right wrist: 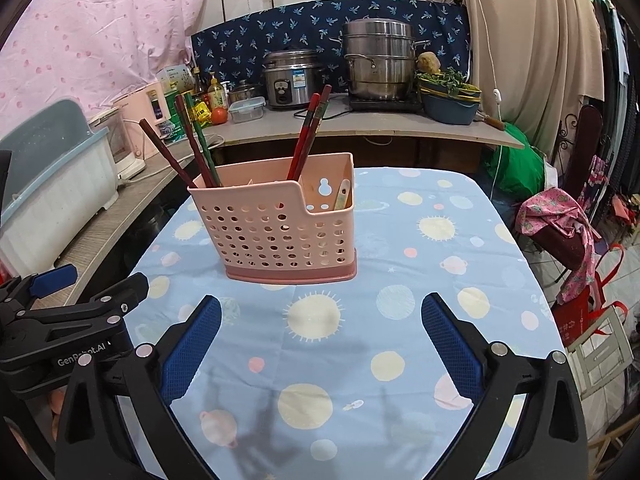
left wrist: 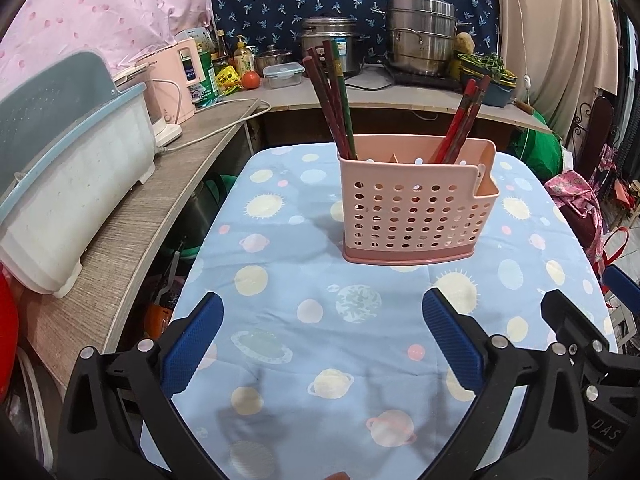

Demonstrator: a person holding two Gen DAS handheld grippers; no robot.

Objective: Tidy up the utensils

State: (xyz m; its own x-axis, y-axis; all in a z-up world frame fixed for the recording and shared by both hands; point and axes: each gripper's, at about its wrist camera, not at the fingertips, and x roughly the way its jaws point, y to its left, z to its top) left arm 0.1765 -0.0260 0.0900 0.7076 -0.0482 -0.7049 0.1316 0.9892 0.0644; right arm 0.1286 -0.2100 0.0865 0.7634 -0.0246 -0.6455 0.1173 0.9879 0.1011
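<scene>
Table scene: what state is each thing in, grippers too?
Holder: upright on the tablecloth.
Left chopsticks: standing in holder, leaning left.
Middle chopsticks: standing in holder, leaning right.
Left gripper: open, empty.
Right gripper: open, empty.

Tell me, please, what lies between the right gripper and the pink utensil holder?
Only bare tablecloth lies between the open right gripper and the pink utensil holder, as the right wrist view shows.

Cluttered kitchen corner around a cloth-covered table

A planet-print blue tablecloth (right wrist: 400,280) fills the centre; a wooden counter (right wrist: 360,128) crosses the upper frame before navy patterned fabric (right wrist: 280,28), pink sheeting (right wrist: 80,32) upper left, beige curtain (right wrist: 532,40) upper right.
</scene>
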